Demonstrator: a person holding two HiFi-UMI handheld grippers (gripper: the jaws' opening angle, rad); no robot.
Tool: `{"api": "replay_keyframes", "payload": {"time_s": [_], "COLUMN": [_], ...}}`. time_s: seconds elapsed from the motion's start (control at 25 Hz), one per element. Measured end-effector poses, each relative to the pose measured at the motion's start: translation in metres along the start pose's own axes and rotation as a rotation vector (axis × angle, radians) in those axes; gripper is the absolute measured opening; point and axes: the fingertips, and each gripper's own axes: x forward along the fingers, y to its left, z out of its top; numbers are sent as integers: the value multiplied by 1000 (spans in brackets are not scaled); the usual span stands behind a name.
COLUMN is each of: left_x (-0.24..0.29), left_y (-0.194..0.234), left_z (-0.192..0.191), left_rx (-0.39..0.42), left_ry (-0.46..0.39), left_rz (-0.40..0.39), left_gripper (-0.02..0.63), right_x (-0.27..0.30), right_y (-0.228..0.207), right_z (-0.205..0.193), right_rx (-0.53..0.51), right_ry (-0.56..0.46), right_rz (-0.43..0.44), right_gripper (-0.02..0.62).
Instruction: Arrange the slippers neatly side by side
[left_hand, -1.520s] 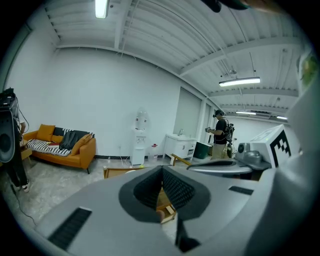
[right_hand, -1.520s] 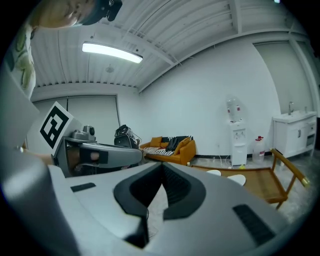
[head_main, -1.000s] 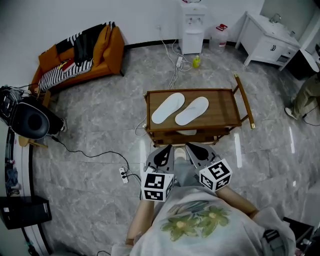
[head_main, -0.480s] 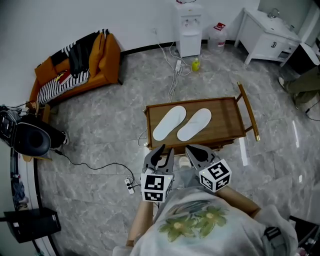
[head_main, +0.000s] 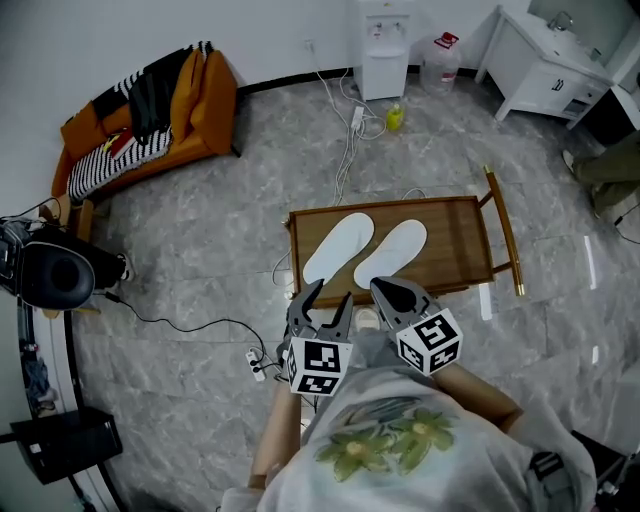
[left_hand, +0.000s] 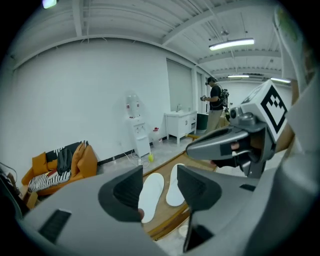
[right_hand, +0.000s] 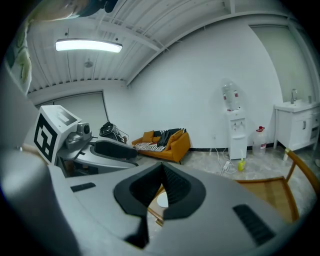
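Note:
Two white slippers (head_main: 338, 245) (head_main: 392, 250) lie side by side, slanted, on a low wooden table (head_main: 460, 235). Both grippers hover at the table's near edge, short of the slippers and close to my body. The left gripper (head_main: 326, 298) has its jaws opening, with nothing between them; in the left gripper view the slippers (left_hand: 150, 192) (left_hand: 175, 184) show through the gap of the left gripper (left_hand: 159, 189). The right gripper (head_main: 392, 290) has its jaws together and holds nothing; in its own view the right gripper (right_hand: 161, 186) hides most of the table.
An orange sofa (head_main: 150, 110) stands at the back left. A water dispenser (head_main: 385, 45), a yellow bottle (head_main: 396, 118) and a white cabinet (head_main: 545, 60) line the back wall. Cables and a power strip (head_main: 255, 360) lie on the floor by the table's left side. A person's leg (head_main: 610, 170) shows at the right.
The left gripper's jaws have gone from together to apart. The table and slippers now sit lower in the head view, nearer to both grippers.

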Motion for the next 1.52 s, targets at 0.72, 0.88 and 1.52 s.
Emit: {"api": "replay_keyframes", "payload": {"time_s": [0.72,0.88,1.52], "left_x": [92,111,187], "left_y": [6,8,17], "left_z": [-34,-52,-117], "left_rx": [115,105,113], "left_ry": [190,233,372], "left_rz": [-70,-84,-136], "left_gripper": [213,215,221], "right_x": [25,36,76], "right_y": [-68,-81,-102], "right_z": [1,-2,-36], "right_rx": [30,49,85], "right_ry": [26,52,142], "right_rz": [-35,-49,-41], "right_gripper": [6,6,6]}}
